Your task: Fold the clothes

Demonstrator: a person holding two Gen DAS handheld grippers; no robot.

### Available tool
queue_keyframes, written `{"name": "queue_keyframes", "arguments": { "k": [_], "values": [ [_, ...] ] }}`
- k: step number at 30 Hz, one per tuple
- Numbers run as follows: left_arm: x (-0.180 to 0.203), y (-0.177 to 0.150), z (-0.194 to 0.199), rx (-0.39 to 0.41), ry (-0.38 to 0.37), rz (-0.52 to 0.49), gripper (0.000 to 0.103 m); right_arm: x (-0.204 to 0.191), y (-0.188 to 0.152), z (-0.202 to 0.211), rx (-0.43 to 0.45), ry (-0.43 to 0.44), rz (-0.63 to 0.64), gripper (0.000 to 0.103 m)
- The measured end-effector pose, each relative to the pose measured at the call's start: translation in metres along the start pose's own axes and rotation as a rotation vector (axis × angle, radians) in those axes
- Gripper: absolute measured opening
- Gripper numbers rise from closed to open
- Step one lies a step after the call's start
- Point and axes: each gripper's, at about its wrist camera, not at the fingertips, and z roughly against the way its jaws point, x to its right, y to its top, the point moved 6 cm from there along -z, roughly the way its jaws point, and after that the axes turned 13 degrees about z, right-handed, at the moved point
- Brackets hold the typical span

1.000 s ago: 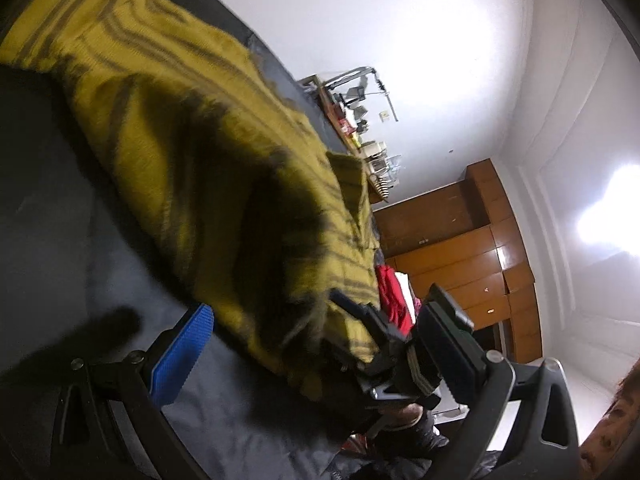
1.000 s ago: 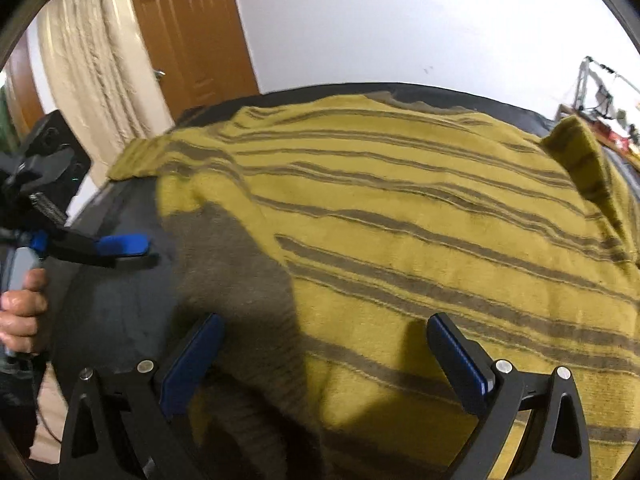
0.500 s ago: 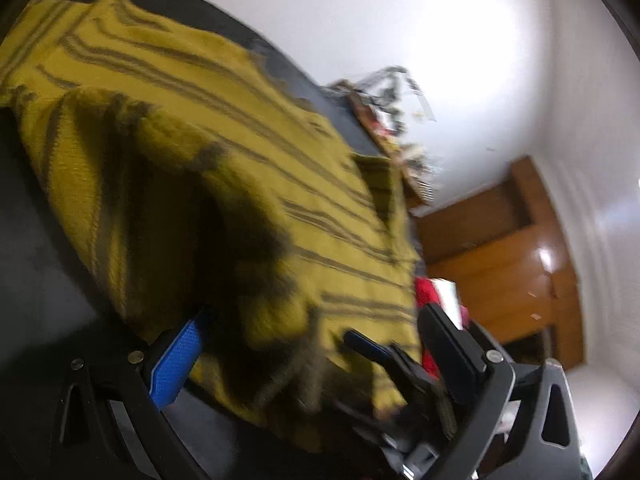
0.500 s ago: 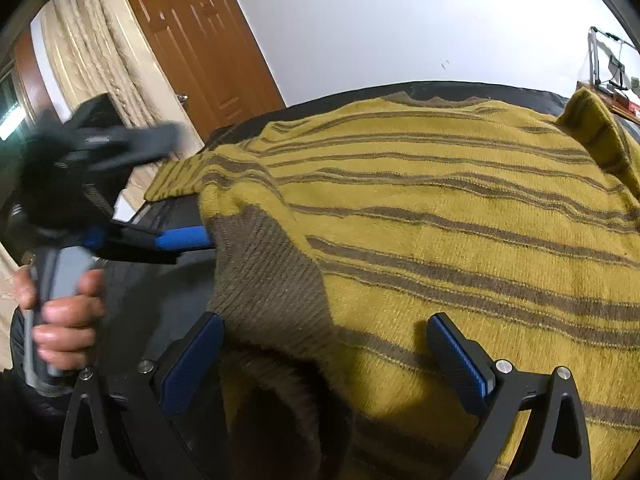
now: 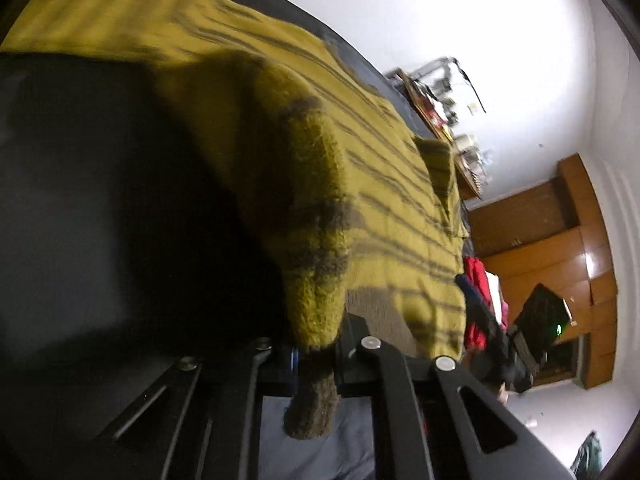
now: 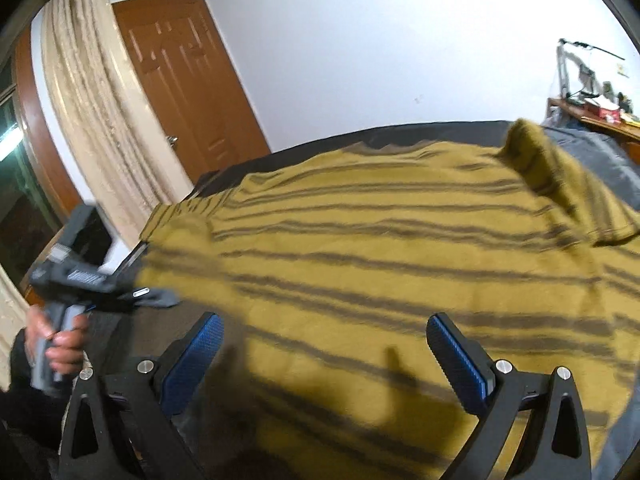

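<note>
A: Mustard-yellow knitted sweater with grey-brown stripes (image 6: 400, 248), cut off at the right wrist frame's bottom and right edges, stripes motion-blurred.
B: Left gripper's (image 5: 316, 354) blue pads buried under the brown ribbed cuff (image 5: 312, 408) as the jaws close on it.
A: Cluttered wooden side table (image 5: 448, 120), items too small to tell.

No readable text, label, brand or number anywhere in either view. Possibly some print on the red box (image 6: 606, 112) among the clutter on the far wooden desk (image 6: 592, 120), but too small and blurred to make out. Nothing legible on the yellow striped sweater (image 6: 400, 260), nor on the wooden door (image 6: 188, 80).
</note>
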Motion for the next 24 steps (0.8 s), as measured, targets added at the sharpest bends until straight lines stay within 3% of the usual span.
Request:
{"name": "queue_keyframes", "arguments": {
  "k": [4,10,12,15,17,19,21,23,24],
  "values": [
    [-0.044,-0.018,0.047,0.077,0.043,0.085,0.014,0.014,-0.006,-0.004,-0.035,-0.010,-0.009,0.103],
    [-0.098,-0.041,0.055,0.078,0.111,0.191,0.013,0.001,-0.021,-0.020,-0.126,-0.019,0.096,0.103],
    [-0.101,-0.042,0.055,0.081,0.126,0.179,0.015,-0.004,-0.028,-0.025,-0.172,-0.049,0.147,0.103],
    [-0.092,-0.041,0.055,0.100,0.220,0.095,0.018,-0.006,-0.040,-0.028,-0.243,-0.083,0.197,0.103],
    [-0.080,-0.039,0.059,0.151,0.342,-0.003,0.026,-0.005,-0.048,-0.030,-0.278,-0.074,0.199,0.103],
    [-0.064,-0.035,0.067,0.216,0.413,-0.086,0.038,-0.004,-0.053,-0.028,-0.281,-0.079,0.203,0.103],
    [-0.040,-0.031,0.075,0.279,0.409,-0.159,0.066,-0.004,-0.055,-0.026,-0.283,-0.083,0.208,0.103],
    [-0.012,-0.028,0.075,0.316,0.344,-0.210,0.081,-0.005,-0.055,-0.021,-0.264,-0.072,0.205,0.103],
    [0.003,-0.027,0.069,0.319,0.314,-0.232,0.081,-0.006,-0.055,-0.018,-0.254,-0.065,0.203,0.103]
  ]
}}
